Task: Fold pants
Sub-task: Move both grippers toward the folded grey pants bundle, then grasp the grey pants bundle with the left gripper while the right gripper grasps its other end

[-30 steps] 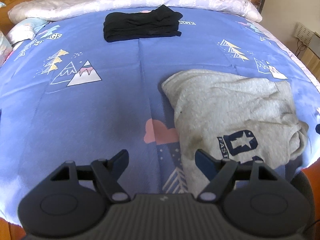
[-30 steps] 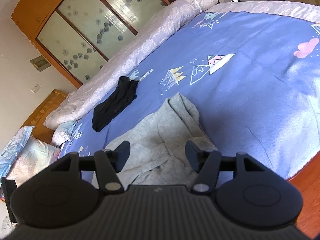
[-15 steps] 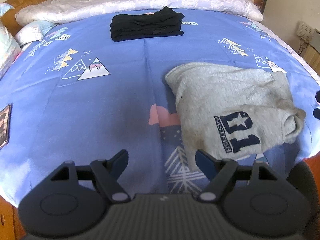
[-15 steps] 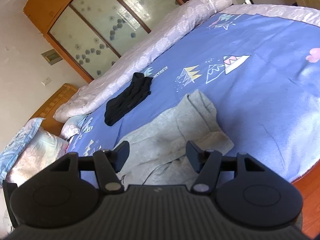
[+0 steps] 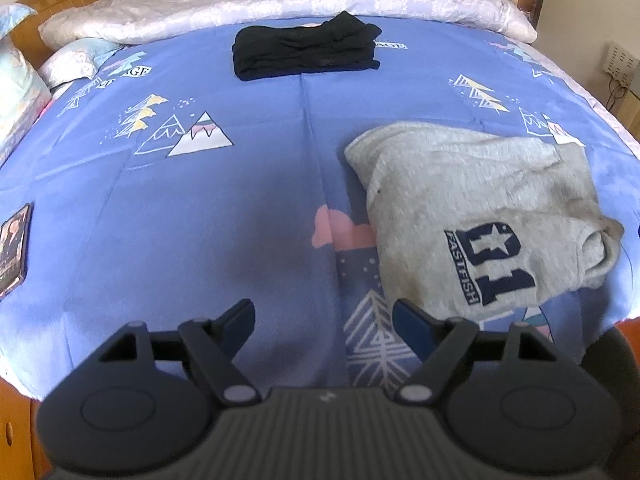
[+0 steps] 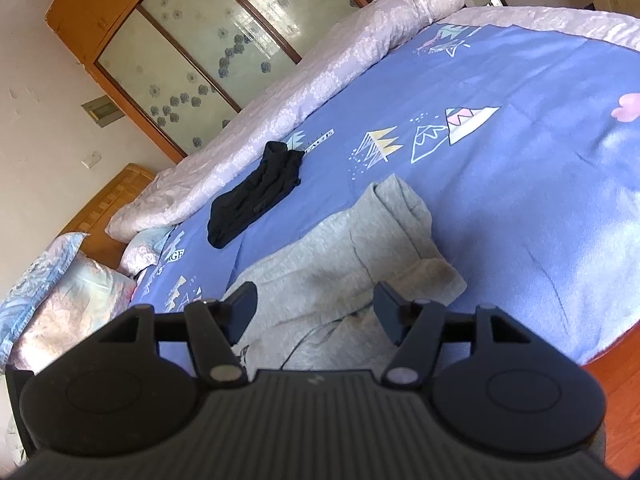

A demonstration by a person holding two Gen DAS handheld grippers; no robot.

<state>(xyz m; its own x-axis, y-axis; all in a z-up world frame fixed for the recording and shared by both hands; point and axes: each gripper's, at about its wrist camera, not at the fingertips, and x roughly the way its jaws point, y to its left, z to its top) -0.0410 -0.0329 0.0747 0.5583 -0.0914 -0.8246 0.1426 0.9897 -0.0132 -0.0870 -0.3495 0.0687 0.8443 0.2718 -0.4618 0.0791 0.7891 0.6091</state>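
The bed (image 5: 224, 220), under a blue sheet printed with mountains, fills both views, with a pale quilt (image 5: 280, 4) rolled along its far side. Near the close right corner lies the task's thing, the grey pants (image 5: 472, 216), bunched into a loose heap with a dark "01" print facing up and one thick fold hanging toward the mattress edge. Well apart, up by the quilt, sit black pants (image 5: 306, 52) in a neat folded stack.

The left gripper (image 5: 323, 316) hangs over bare sheet just left of the grey heap, its jaws wide and opening further, with nothing between them. The right gripper (image 6: 316, 304) looks across the grey pants (image 6: 352, 264) from the other side, its jaws also apart and opening; cloth shows in the gap, but the pads do not seem to press on it.

The main risk is the heap itself: no waistband or leg hem is plainly visible, so a pinch could catch several layers and drag the bundle instead of spreading it. The pants lie close to the bed's edge, and a pull toward that corner may slide them to the floor. A low grab could also nip the sheet along with the cloth. A small dark object (image 5: 14, 248) at the left edge is too unclear to name.
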